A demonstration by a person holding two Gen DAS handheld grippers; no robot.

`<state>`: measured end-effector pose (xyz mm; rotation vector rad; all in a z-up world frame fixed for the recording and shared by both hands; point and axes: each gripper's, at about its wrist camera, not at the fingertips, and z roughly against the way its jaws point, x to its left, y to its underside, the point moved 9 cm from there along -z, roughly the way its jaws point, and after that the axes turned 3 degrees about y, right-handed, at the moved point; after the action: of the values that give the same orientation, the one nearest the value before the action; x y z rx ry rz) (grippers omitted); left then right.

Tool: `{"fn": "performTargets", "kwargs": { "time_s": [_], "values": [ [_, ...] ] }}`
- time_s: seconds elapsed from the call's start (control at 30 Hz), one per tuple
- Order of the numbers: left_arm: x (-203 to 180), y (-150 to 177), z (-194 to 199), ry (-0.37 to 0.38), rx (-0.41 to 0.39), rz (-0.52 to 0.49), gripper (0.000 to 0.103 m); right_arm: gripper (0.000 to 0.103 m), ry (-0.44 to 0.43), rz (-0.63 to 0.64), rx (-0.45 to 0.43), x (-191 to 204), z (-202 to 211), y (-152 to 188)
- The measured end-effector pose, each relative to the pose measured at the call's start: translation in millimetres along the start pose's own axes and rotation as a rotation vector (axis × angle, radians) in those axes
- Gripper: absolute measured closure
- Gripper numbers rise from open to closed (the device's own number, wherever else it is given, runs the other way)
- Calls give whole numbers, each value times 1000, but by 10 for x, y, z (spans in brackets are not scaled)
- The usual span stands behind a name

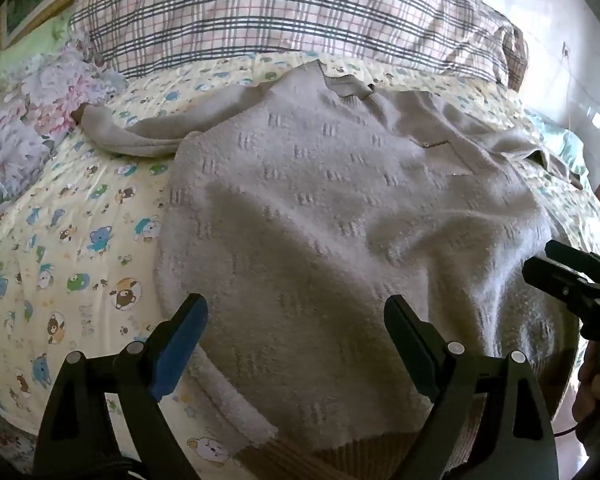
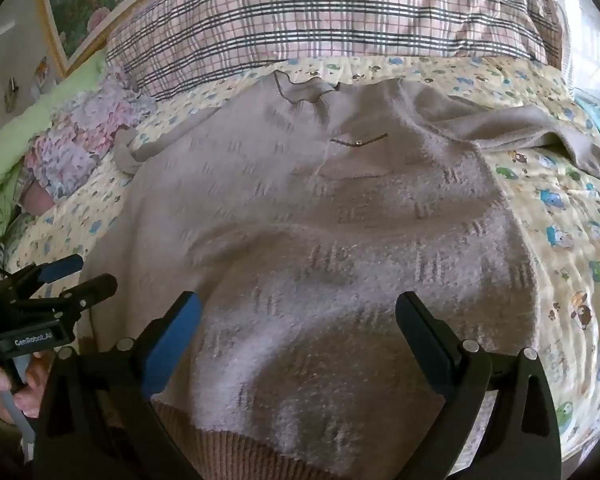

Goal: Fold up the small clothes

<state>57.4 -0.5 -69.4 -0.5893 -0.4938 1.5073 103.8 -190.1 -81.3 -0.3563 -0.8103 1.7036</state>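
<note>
A fuzzy grey-beige knit sweater (image 1: 324, 208) lies spread flat on the bed, collar at the far end, ribbed brown hem (image 1: 364, 452) nearest me. Its left sleeve (image 1: 140, 136) stretches out to the left and its right sleeve (image 2: 540, 132) to the right. My left gripper (image 1: 296, 320) is open and empty, hovering over the sweater's lower left part. My right gripper (image 2: 300, 320) is open and empty over the sweater's lower middle (image 2: 320, 280). The right gripper also shows at the right edge of the left wrist view (image 1: 556, 264), and the left gripper at the left edge of the right wrist view (image 2: 88, 272).
The bed has a yellow sheet (image 1: 72, 240) with cartoon bears. A plaid quilt (image 1: 284, 12) is bunched along the far side. A floral pillow (image 1: 32, 120) lies at the far left. A framed picture (image 2: 80, 4) hangs on the wall behind.
</note>
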Motion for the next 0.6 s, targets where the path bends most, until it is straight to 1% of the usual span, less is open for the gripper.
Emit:
{"fn": "performTargets", "kwargs": {
  "time_s": [0.13,0.17,0.43,0.6],
  "values": [
    [-45,16,16,5,1,-1,12,5,1,-5,-5,30,13,15],
    [-36,-22,-29,7,2,-2,12,5,-1,-5,-6,38,19,18],
    [-17,-19,11,15,7,10,12,5,-7,-7,-4,51,22,-18],
    [1,-19,-7,4,5,2,12,5,-2,-6,-6,68,41,-16]
  ]
}}
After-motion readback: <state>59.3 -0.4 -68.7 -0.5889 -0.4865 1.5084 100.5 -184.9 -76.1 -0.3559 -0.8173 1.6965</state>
